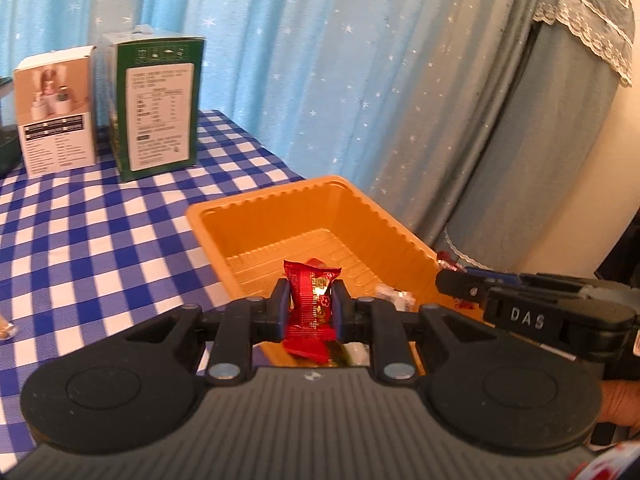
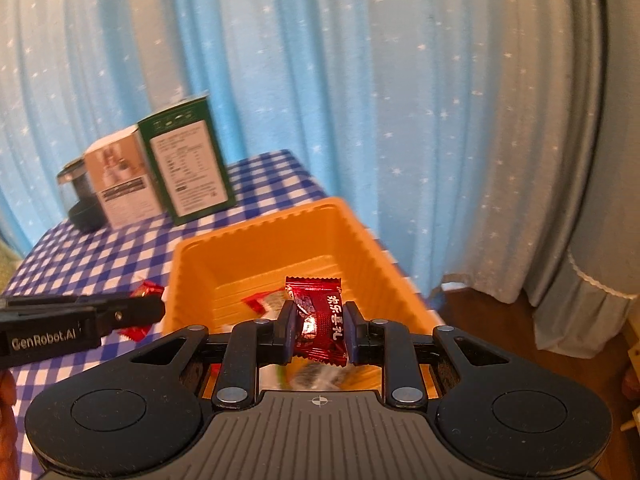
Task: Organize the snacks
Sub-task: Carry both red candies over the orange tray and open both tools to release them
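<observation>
Left gripper [image 1: 310,308]: jaws drawn narrow, clamped on a bright red wrapped candy [image 1: 310,304] held upright between the blue pads, above the near edge of the orange plastic tray [image 1: 256,204].

Right gripper [image 2: 320,328]: jaws narrow, pinching a dark red wrapped candy [image 2: 320,320] with white characters on its wrapper, over the near part of the same tray [image 2: 256,236].

Orange plastic tray: rectangular, ribbed walls, standing on the blue-and-white checked tablecloth [image 1: 100,240] near the table's far right corner. The right wrist view shows more wrapped sweets [image 2: 264,300] lying inside it, blurred.

Beyond the tray, at the table's back: green carton [image 1: 156,108] with a printed label, upright; white product box [image 1: 56,112] just beside it on the left; a dark object [image 2: 80,200] further left, kind unclear.

Backdrop: blue star-print curtain [image 1: 320,60]; to the right, a tall shape under a grey lace-trimmed cover [image 1: 560,120].
</observation>
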`<state>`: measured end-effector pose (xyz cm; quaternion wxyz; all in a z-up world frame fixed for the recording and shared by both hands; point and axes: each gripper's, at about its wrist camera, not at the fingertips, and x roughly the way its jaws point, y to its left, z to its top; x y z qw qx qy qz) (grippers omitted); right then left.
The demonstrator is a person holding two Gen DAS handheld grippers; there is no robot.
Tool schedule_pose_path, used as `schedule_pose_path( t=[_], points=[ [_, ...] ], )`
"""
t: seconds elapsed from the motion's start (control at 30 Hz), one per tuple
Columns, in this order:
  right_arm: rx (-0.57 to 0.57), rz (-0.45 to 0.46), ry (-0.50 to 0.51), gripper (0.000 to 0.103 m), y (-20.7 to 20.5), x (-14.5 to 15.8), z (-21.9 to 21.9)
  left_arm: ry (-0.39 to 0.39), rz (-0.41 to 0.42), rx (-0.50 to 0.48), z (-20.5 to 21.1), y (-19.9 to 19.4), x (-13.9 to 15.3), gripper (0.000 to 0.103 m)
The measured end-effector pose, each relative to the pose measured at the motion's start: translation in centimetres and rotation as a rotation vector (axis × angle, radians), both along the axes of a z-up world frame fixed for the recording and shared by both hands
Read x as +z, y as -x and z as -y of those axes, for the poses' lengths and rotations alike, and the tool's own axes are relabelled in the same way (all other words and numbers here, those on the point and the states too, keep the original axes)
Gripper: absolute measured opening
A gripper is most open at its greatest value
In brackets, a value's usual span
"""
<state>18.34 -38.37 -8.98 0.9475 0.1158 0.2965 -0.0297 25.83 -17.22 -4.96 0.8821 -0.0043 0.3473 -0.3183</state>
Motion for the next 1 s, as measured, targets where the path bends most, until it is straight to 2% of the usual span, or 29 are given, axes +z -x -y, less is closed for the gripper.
schedule_pose_path(
  t=[0.33, 0.63, 0.67, 0.7, 0.73, 1.0],
  points=[
    [-0.027, -0.009, -0.012, 0.025, -0.1, -0.3, 1.2, -0.045, 0.005, -0.050, 2.3, 0.5, -1.2, 0.019],
    [-0.028, -0.018, -0.020, 0.025, -0.3, -0.4, 1.1, -0.041, 0.007, -0.060, 2.6, 0.4, -1.3, 0.019],
    [-0.027, -0.017, -0.021, 0.025, -0.3, -0.5, 1.1, -0.037, 0.006, -0.061, 2.6, 0.4, -1.3, 0.021],
    [-0.027, -0.017, -0.020, 0.025, -0.3, -0.5, 1.1, -0.041, 0.007, -0.058, 2.6, 0.4, -1.3, 0.028],
    [-0.028, -0.018, -0.020, 0.025, -0.3, -0.5, 1.1, -0.048, 0.011, -0.057, 2.6, 0.5, -1.3, 0.031],
    [-0.023, -0.016, -0.038, 0.025, -0.3, -0.6, 1.1, -0.069, 0.032, -0.004, 0.8, 0.0, -1.1, 0.032]
  ],
)
